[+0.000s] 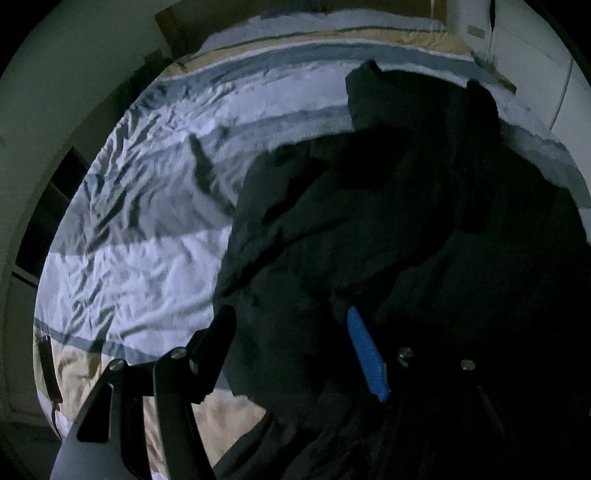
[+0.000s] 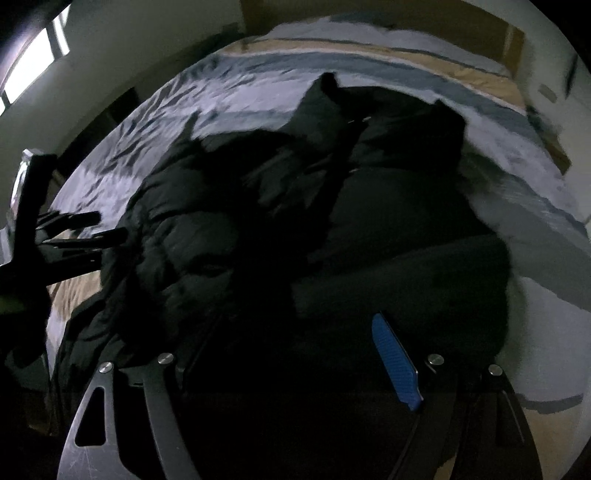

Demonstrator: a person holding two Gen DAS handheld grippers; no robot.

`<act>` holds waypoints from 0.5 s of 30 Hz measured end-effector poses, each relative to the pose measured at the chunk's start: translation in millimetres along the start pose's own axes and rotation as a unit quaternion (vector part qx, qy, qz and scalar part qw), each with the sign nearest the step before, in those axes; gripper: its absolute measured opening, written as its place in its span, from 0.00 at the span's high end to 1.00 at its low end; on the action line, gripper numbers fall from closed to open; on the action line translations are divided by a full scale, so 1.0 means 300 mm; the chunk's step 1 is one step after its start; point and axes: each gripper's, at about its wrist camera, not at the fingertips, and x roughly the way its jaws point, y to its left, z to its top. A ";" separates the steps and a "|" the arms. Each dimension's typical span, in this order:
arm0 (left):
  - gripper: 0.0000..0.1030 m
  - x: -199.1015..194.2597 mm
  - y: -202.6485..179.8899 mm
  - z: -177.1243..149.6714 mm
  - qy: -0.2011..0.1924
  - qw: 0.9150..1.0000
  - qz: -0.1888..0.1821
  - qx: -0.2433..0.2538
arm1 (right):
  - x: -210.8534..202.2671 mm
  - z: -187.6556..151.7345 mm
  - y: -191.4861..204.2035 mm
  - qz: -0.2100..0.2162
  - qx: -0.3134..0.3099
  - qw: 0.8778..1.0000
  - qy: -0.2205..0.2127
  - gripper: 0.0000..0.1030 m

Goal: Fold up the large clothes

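Surface: a bed (image 1: pixel 147 258) is filling most of both views, and its cover is lying wrinkled all over.
Cover: it is showing broad bands of white, grey-blue and beige that are running across the bed.
Jacket (image 1: pixel 388 221): a black puffy one is lying on the cover, spreading from the near edge toward the far end, with two dark points sticking up at its far side. In the left wrist view it is taking up the right half, while bare cover is lying open to the left of it.
Left gripper (image 1: pixel 288 314): it is pointing steeply down at the jacket's near edge, with its jaws standing partly apart and black fabric filling the gap. The dark is hiding whether the pads are pressing, so I cannot tell whether it is gripping. In the right wrist view it is showing at the far left, with its fingers reaching the jacket's edge.
Right gripper (image 2: pixel 291 321): it is hanging over the near part of the jacket with its jaws wide. Its blue pad (image 2: pixel 395 365) is showing, but the other side is sitting in shadow, so I cannot tell about its grip either.
Room: it is looking dim. Pale walls (image 1: pixel 74 74) are standing around the bed, a window (image 2: pixel 33 66) is glowing at the upper left, and a brown board (image 1: pixel 177 26) is standing behind the far end.
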 end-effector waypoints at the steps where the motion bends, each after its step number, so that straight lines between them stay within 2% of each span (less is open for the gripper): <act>1: 0.41 -0.012 -0.008 0.019 -0.005 1.000 0.000 0.003 | -0.012 0.010 -0.028 -0.005 0.005 1.000 -0.005 0.23; 8: 0.41 -0.061 -0.076 0.143 -0.034 0.999 -0.004 0.023 | -0.079 0.095 -0.224 -0.049 0.041 0.997 -0.043 0.23; 15: 0.41 -0.038 -0.125 0.255 -0.048 0.998 -0.014 0.045 | -0.102 0.180 -0.372 -0.086 0.065 0.992 -0.071 0.23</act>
